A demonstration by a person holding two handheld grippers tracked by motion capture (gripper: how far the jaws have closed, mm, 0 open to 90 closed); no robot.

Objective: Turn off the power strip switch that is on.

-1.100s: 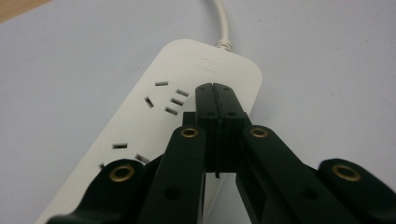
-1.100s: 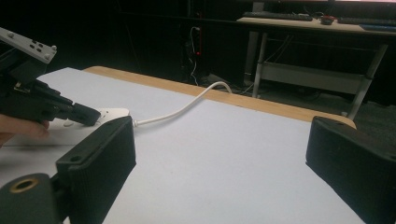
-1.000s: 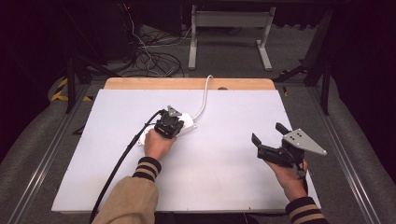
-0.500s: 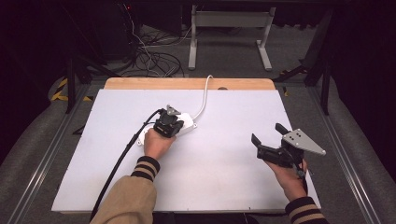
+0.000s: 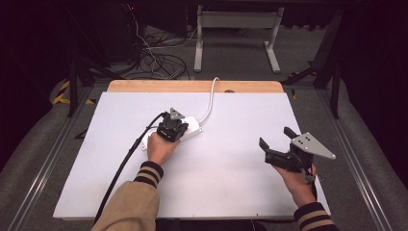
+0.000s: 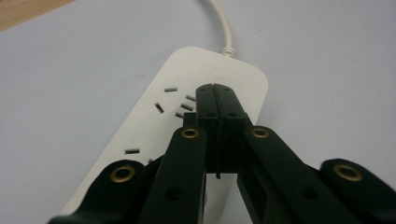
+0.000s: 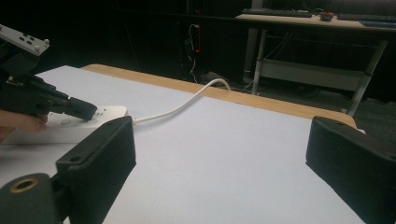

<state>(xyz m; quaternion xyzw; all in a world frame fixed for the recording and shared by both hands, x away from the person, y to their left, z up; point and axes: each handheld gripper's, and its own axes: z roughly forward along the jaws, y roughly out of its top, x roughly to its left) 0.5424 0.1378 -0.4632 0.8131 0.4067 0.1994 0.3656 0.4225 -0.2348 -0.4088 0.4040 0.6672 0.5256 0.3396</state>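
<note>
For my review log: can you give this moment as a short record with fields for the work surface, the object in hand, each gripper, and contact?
surface: white table top
object: white power strip, flat, its cord running off the far edge
left gripper: jaws shut, tips down on the power strip's socket face
right gripper: jaws open, empty, held apart to the right
contact: left gripper only

1. Your surface (image 5: 231,183) is a pale sheet with a wooden strip along its far edge.
2. A white power strip (image 5: 190,129) lies flat on it, left of centre.
3. Its cord (image 5: 210,98) runs off the far edge.
</note>
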